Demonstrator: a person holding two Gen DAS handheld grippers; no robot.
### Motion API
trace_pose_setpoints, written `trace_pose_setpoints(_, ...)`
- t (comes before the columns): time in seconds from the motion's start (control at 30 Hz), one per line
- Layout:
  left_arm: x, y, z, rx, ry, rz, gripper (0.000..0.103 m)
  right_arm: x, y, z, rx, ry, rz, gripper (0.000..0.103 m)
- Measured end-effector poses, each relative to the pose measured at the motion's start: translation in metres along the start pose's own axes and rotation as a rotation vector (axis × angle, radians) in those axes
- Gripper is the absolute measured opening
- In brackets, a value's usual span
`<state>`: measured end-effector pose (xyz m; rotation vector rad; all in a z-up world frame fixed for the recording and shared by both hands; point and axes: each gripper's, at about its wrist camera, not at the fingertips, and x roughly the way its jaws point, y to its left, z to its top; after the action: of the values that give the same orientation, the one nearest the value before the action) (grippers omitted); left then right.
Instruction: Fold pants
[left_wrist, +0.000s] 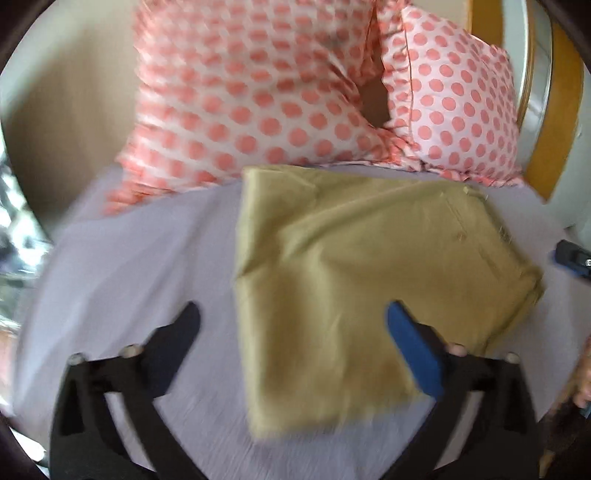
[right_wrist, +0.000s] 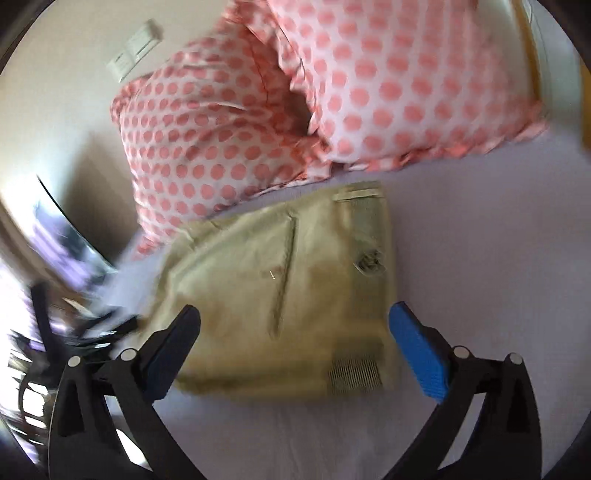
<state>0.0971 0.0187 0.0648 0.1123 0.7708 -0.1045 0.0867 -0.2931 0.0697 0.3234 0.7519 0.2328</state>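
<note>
Lavender bedsheet (left_wrist: 129, 266) fills both wrist views. Nearest, the left gripper (left_wrist: 293, 321) and the right gripper (right_wrist: 293, 321) each hover with fingers spread wide, holding nothing. Just ahead lie the khaki pants (right_wrist: 280, 295), already folded into a compact bundle flat on the sheet. From the left gripper the bundle sits ahead and to the right; from the right gripper, almost straight ahead. Beyond rest two pink polka-dot pillows (left_wrist: 258, 96).
</note>
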Motion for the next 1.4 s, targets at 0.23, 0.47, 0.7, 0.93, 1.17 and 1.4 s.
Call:
trace_pose_setpoints(0.23, -0.041, -0.024, -0.07, 0.03, -0.007, 0.085, 0.101, 0.001, 0.039, -0.083, -0.168, 0.028, -0.232, 0.102)
trace_pose_setpoints(0.47, -0.025, -0.021, -0.093, -0.018, 0.048, 0.071, 0.101, 0.017, 0.049, -0.103, -0.199, 0.062, -0.27, 0.102)
trace_pose_setpoints(0.7, -0.026, -0.013, -0.103, -0.089, 0.017, 0.027, 0.101, 0.013, 0.05, -0.11, -0.193, 0.028, -0.282, 0.102)
trace_pose_setpoints(0.93, -0.026, -0.014, -0.103, -0.081, 0.011, 0.026, 0.101, 0.013, 0.051, -0.11, -0.193, 0.034, -0.283, 0.102)
trace_pose_setpoints(1.17, -0.026, -0.013, -0.103, -0.079, 0.009, 0.025, 0.101, 0.013, 0.051, -0.109, -0.194, 0.039, -0.283, 0.102)
trace_pose_setpoints(1.4, -0.026, -0.014, -0.103, -0.08, 0.01, 0.026, 0.101, 0.013, 0.051, -0.109, -0.193, 0.039, -0.283, 0.102)
